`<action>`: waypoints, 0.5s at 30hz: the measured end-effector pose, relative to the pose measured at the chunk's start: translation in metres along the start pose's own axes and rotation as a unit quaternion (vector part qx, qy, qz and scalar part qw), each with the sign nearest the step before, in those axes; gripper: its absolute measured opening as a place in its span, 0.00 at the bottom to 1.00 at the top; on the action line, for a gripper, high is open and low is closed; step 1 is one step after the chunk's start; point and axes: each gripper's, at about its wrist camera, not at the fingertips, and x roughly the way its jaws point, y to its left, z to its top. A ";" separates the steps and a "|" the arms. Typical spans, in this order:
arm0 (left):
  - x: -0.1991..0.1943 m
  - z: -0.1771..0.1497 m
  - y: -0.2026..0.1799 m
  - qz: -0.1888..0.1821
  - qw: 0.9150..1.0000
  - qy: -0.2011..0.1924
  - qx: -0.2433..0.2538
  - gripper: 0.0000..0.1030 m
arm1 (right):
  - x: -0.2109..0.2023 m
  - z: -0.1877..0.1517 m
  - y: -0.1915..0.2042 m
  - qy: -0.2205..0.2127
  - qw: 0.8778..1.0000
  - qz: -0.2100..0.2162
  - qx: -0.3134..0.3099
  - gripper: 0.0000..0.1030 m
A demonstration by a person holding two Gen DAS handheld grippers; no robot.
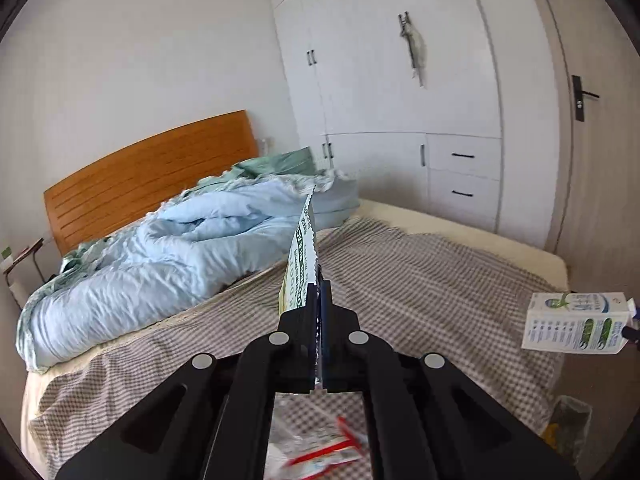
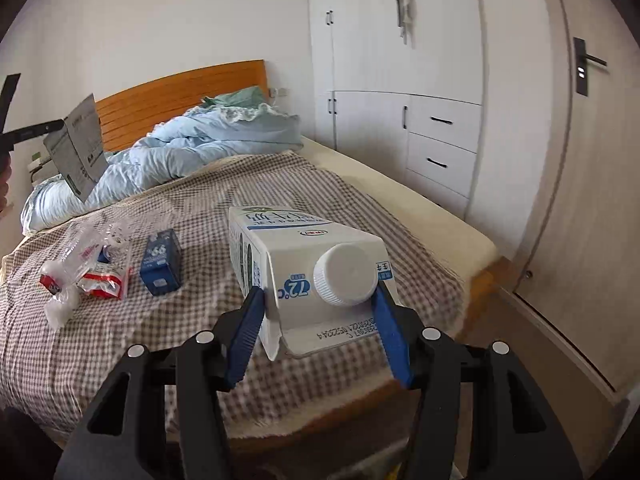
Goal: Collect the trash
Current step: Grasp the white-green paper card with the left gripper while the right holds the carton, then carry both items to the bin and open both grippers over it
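My left gripper (image 1: 319, 286) is shut on a flat snack wrapper (image 1: 303, 240) with green print, held edge-on above the bed; the wrapper also shows in the right wrist view (image 2: 78, 148). My right gripper (image 2: 318, 300) is shut on a white milk carton (image 2: 296, 252) with a white screw cap, held above the bed's foot; the carton also shows in the left wrist view (image 1: 576, 328). On the checked bedspread (image 2: 280, 188) lie a small blue carton (image 2: 162, 266) and clear and red-white wrappers (image 2: 92, 270), also seen in the left wrist view (image 1: 320, 448).
A rumpled light-blue duvet (image 1: 168, 248) lies against the wooden headboard (image 1: 152, 176). White wardrobes with drawers (image 1: 400, 100) stand beyond the bed, a door (image 2: 592, 160) at the right. A bag with dark contents (image 1: 568, 428) sits on the floor by the bed's corner.
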 end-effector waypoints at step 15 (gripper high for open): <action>-0.013 -0.108 -0.317 -0.353 0.932 0.073 0.035 0.00 | 0.000 -0.189 -0.133 0.222 0.957 -0.173 0.071 0.45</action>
